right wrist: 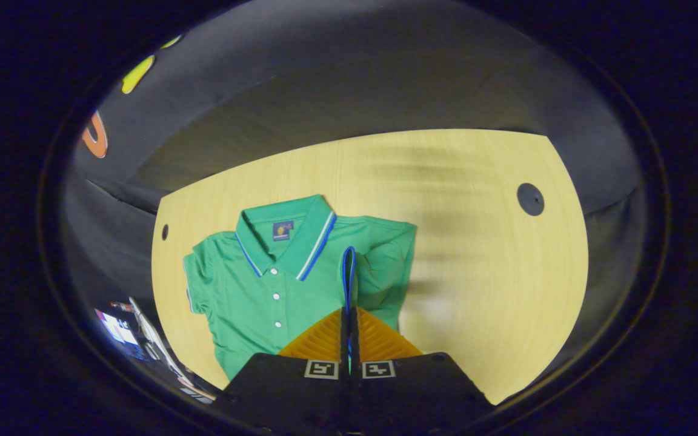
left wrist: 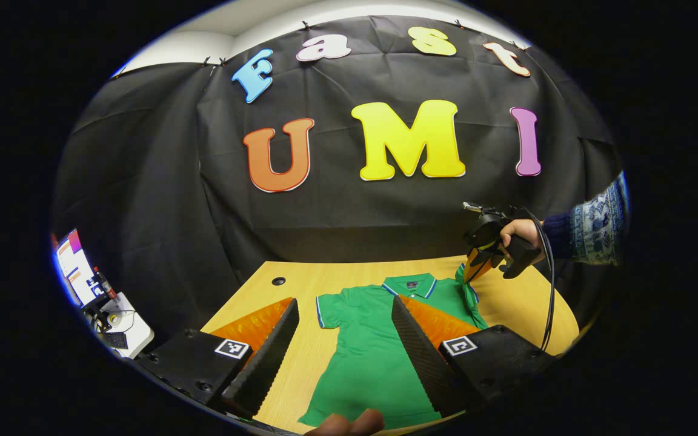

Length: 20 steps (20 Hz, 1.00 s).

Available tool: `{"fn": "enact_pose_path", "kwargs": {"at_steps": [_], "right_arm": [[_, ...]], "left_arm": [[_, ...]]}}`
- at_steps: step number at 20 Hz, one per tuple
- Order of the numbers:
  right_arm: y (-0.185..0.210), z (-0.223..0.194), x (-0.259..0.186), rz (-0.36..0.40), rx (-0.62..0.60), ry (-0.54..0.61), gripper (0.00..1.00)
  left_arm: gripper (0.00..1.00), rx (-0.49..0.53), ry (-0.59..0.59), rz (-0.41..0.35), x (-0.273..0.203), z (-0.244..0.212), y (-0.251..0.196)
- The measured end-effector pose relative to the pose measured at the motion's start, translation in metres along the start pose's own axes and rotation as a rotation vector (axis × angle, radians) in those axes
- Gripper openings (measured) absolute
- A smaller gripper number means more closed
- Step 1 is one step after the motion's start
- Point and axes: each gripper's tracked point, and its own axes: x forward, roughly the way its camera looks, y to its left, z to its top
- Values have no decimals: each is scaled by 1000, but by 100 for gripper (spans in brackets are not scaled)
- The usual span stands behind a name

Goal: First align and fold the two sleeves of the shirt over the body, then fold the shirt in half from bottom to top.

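A green polo shirt (left wrist: 370,339) with blue and white trim lies face up on the wooden table (left wrist: 525,303), collar toward the wall. In the left gripper view my left gripper (left wrist: 343,330) hangs open above the shirt's body, one finger over bare wood beside its left sleeve. Farther off, the right gripper (left wrist: 473,269), held by a hand, pinches the other sleeve and lifts it off the table. In the right gripper view the right gripper (right wrist: 349,310) is shut on the blue-trimmed sleeve edge (right wrist: 349,272), raised over the shirt (right wrist: 264,290).
A round cable hole (right wrist: 531,199) sits in the table (right wrist: 494,272) at the right, another small hole (left wrist: 278,281) near the far left corner. A monitor and desk clutter (left wrist: 91,284) stand beyond the table's left side. A fingertip (left wrist: 349,422) shows at the bottom edge.
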Motion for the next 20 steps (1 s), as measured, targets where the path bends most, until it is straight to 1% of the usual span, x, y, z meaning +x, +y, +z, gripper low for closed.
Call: {"fn": "enact_pose_path", "kwargs": {"at_steps": [3,4,5,6,7,8,9,10,13,14,15,16,17,20], "right_arm": [[17,-3,8,-23,-17,5,0],[21,-2,7,-26,-30,0,0],[25,-3,5,-16,-41,-6,2],[28,-2,0,-9,-53,-12,13],[27,-2,-7,-12,-61,-26,14],[28,-1,-14,-5,-73,-42,27],[27,0,-23,-7,-78,-65,27],[27,1,-33,4,-80,-83,41],[29,-7,-66,48,-55,-117,72],[27,-10,-75,64,-55,-131,86],[24,-14,-88,66,-62,-146,88],[20,-17,-102,65,-75,-167,94],[15,-23,-113,65,-86,-191,96],[-7,-41,-155,37,-89,-265,96]], "left_arm": [[99,-5,8,18,4,-3,16],[99,-6,7,23,7,-3,22],[99,-11,13,25,10,-6,27],[99,-17,23,25,13,-9,31],[100,-25,37,23,17,-14,34],[99,-31,46,20,22,-17,37],[99,-36,51,14,27,-20,39],[99,-42,57,7,35,-23,41],[100,-59,102,12,67,-43,57],[100,-63,128,16,79,-52,62],[99,-61,164,13,91,-62,65],[99,-61,193,10,103,-70,67],[100,-62,214,1,117,-76,68],[99,-34,258,-18,160,-90,68]]}}
